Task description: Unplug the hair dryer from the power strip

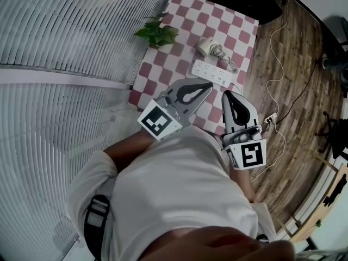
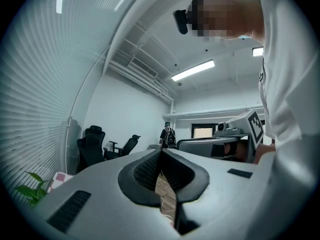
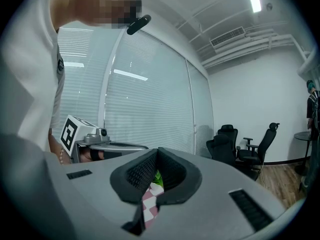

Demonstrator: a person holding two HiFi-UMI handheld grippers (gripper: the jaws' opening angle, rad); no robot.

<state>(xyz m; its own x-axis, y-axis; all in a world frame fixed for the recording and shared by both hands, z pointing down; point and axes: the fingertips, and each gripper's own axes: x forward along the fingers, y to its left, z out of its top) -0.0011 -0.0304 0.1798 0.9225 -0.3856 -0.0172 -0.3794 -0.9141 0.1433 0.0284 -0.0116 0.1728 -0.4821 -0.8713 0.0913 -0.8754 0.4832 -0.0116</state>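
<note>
Plastic power strip [image 1: 215,72], checked cloth [image 1: 168,64]

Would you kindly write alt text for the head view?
Seen from above, a person holds the left tongs and right tongs, both shut and empty, near a white power strip and hair dryer on a checkered cloth beside a small plant.

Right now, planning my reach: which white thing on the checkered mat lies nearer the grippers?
The long flat power strip: it lies on the near side, just ahead of them, while the rounded hair dryer sits beyond it.
</note>
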